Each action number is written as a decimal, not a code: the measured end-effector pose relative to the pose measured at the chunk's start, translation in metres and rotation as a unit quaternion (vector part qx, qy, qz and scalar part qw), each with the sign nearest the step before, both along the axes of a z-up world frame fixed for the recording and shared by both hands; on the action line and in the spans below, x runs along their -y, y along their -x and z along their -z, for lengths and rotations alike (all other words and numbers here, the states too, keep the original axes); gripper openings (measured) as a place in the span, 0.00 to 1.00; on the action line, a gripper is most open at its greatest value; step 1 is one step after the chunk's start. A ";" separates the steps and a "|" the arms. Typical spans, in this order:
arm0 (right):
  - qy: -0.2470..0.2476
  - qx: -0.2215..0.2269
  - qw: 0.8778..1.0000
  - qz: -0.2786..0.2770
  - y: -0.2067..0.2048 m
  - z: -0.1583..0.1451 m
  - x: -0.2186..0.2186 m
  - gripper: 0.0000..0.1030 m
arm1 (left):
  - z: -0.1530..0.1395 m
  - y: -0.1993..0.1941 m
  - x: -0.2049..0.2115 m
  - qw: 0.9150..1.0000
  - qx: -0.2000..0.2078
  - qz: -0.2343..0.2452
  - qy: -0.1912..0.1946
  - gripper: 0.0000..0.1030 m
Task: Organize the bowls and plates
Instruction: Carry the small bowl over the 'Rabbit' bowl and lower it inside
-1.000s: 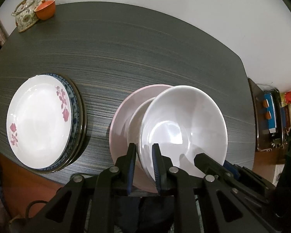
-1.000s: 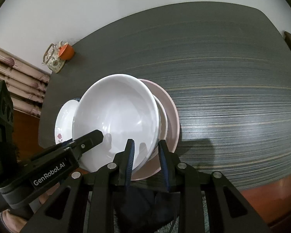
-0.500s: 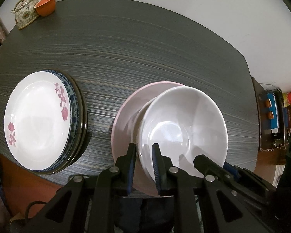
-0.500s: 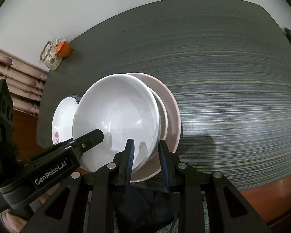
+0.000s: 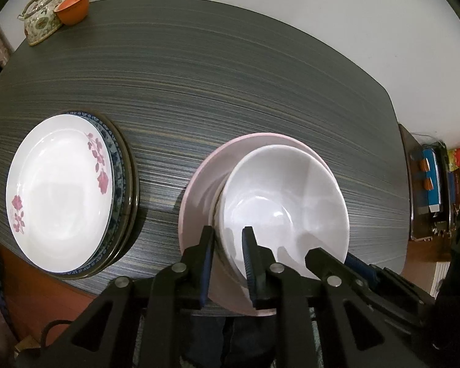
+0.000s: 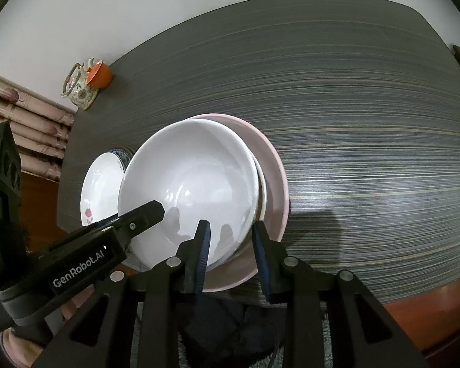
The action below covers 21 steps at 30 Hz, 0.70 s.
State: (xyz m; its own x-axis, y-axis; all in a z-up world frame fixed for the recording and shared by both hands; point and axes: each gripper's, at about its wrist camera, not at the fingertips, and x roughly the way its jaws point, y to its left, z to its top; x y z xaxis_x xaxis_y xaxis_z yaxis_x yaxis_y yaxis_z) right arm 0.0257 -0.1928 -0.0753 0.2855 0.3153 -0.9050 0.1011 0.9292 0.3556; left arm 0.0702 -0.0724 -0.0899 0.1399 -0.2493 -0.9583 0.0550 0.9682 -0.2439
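A large white bowl (image 5: 285, 196) sits nested in a second white bowl on a pink plate (image 5: 196, 190) near the table's front edge. My left gripper (image 5: 228, 239) straddles the bowl's near rim. Its jaws are opening, and a gap shows on each side of the rim. In the right wrist view the same bowl (image 6: 193, 178) rests on the pink plate (image 6: 276, 178). My right gripper (image 6: 231, 236) straddles the rim further right. Its jaws are also opening, and the pads stand off the wall. Each gripper shows in the other's view, the right (image 5: 337, 263) and the left (image 6: 144, 217).
A stack of plates, topped by a white one with pink flowers (image 5: 58, 190), lies left of the bowls. A teapot (image 5: 41, 20) and an orange cup (image 5: 73, 7) stand at the far left corner of the dark table (image 5: 230, 76). A cluttered shelf (image 5: 429, 184) is beyond the right edge.
The white bowl has settled lower into the bowl beneath it on the pink plate. The fingers of both grippers stand slightly wider apart around its rim.
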 end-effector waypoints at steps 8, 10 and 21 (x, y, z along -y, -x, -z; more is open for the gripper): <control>-0.006 0.001 1.000 -0.001 -0.001 -0.001 0.003 0.31 | -0.002 0.001 -0.003 1.000 0.002 0.001 0.003 0.19; -0.004 0.003 1.000 -0.002 0.000 -0.002 0.003 0.32 | -0.003 0.001 -0.005 1.000 0.003 0.001 0.005 0.19; -0.010 0.009 1.000 -0.005 0.007 -0.008 0.006 0.33 | -0.015 0.003 -0.015 1.000 0.011 -0.001 0.024 0.19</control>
